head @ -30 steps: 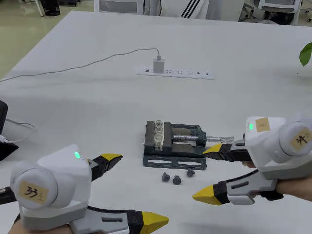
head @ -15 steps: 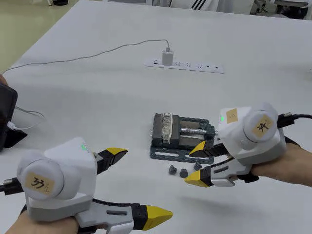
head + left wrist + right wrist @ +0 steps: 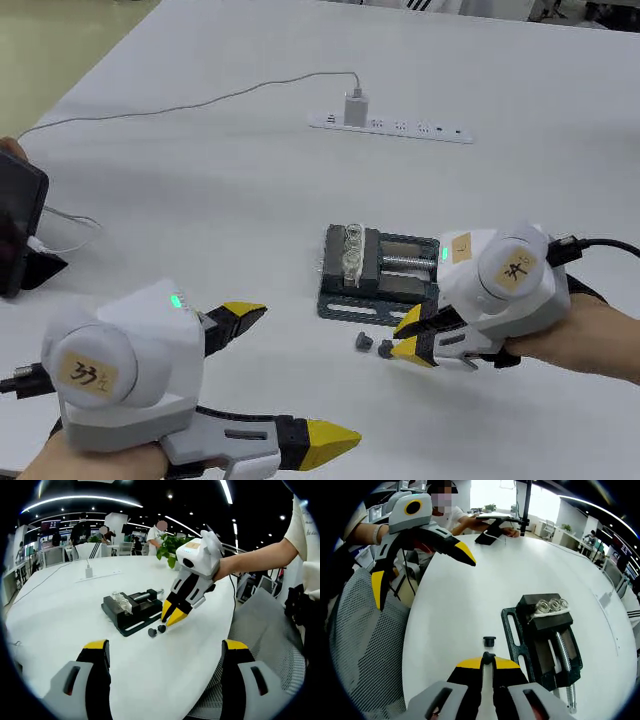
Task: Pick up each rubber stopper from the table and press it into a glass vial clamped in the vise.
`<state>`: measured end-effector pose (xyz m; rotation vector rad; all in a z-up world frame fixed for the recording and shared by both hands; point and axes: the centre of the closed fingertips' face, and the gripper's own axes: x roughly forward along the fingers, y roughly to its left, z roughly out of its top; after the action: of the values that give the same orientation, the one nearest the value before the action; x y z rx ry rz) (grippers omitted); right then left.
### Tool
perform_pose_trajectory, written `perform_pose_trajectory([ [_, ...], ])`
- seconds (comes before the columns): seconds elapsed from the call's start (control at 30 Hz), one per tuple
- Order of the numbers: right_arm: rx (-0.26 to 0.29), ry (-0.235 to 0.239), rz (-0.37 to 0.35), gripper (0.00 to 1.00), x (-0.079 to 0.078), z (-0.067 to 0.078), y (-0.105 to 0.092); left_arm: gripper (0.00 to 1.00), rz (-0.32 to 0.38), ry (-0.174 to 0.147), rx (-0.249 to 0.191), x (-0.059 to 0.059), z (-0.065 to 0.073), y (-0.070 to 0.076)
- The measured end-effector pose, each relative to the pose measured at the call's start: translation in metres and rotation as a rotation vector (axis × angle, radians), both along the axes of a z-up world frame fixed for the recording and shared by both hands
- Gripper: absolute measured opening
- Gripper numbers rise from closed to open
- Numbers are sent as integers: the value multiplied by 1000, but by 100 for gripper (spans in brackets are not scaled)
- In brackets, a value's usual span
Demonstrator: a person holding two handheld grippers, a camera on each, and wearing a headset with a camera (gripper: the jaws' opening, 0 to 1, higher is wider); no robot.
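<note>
A black vise (image 3: 395,283) stands mid-table with clear glass vials (image 3: 353,250) clamped in a row. In the right gripper view the vise (image 3: 547,635) and vials (image 3: 548,605) lie to the right. My right gripper (image 3: 404,337) is low in front of the vise, its jaws closed, with a dark rubber stopper (image 3: 487,655) pinched at the tips (image 3: 487,662). Another stopper (image 3: 364,343) lies just left of it on the table (image 3: 489,641). The left gripper view shows two stoppers (image 3: 152,632) under the right gripper (image 3: 171,616). My left gripper (image 3: 290,375) hovers open at the near left (image 3: 165,647), holding nothing.
A white power strip (image 3: 390,127) with a plugged charger (image 3: 357,105) and a long cable lies at the back. A dark phone on a stand (image 3: 20,225) sits at the left edge. People and a plant (image 3: 172,547) are beyond the table.
My right gripper has moved left and down to the stoppers, and its jaws have closed from wide open. The left gripper has barely moved. The head camera has shifted.
</note>
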<state>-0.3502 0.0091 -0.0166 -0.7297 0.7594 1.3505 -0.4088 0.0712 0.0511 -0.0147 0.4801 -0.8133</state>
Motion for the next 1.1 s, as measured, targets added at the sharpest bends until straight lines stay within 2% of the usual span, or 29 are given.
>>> perform_pose_trajectory([
  [0.47, -9, 9, 5, 1, 2, -9, 0, 91, 13, 15, -10, -1, -4, 3],
  [0.8, -4, 16, 13, 1, 2, -8, 3, 91, 16, 23, -13, -2, -7, 3],
  [1.1, 12, 29, -39, 0, 2, -6, 1, 91, 13, 16, -9, -2, -4, 4],
])
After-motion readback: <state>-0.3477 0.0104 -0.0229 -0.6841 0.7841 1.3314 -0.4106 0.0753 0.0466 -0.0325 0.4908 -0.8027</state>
